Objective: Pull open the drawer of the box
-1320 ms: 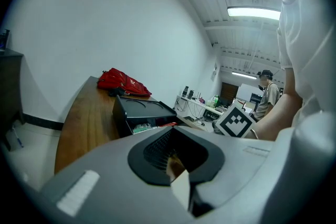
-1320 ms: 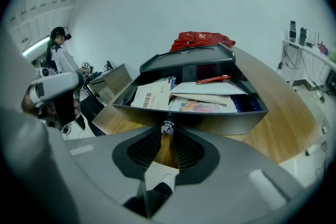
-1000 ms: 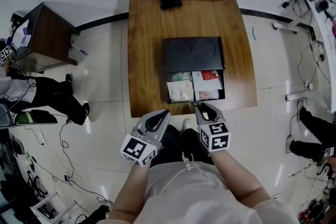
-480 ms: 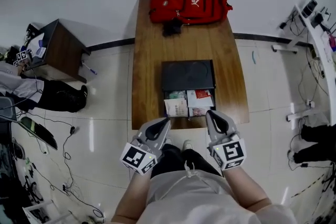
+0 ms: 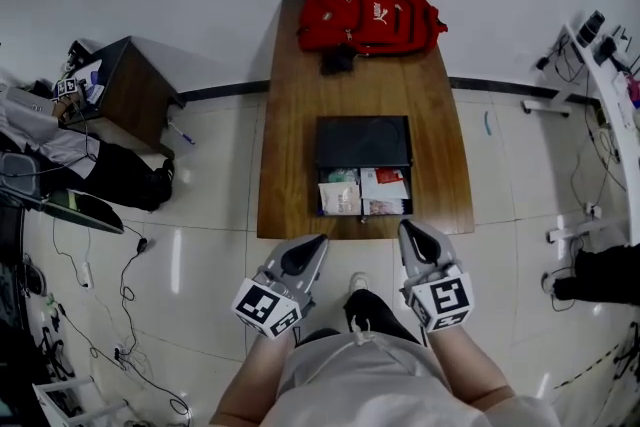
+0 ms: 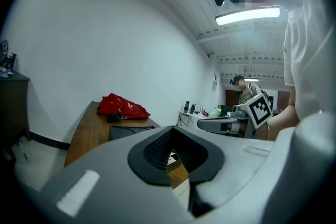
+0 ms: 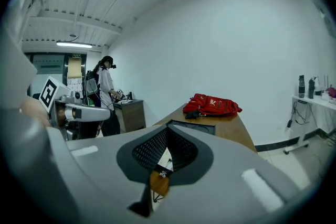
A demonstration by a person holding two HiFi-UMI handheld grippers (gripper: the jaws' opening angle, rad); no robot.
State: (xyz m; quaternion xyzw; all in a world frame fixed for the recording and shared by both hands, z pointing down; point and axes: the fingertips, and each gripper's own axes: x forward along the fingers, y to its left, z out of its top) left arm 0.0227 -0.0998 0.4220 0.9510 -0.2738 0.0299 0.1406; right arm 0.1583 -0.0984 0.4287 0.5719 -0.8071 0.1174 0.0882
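where the wooden table (image 5: 290, 165) stretches ahead of both sets of fingers, it carries all that the task concerns. red backpack (image 5: 370, 15): at the far end, well beyond the fingertips, apart from the work. black box (image 5: 362, 140): mid-table, straight ahead between the two grippers, its front turned toward them so the pull comes toward the person. drawer (image 5: 365, 215): slid out of the box on the near side, its front closest to the fingertips; judged from this, the pull is already made. left gripper (image 5: 312, 241) and right gripper (image 5: 408, 227): both hang just short of the table's near edge, touching nothing, jaws pressed together with nothing between them, as each gripper view confirms. packets (image 5: 342, 198): lying exposed inside the drawer, a little ahead of the fingertips.
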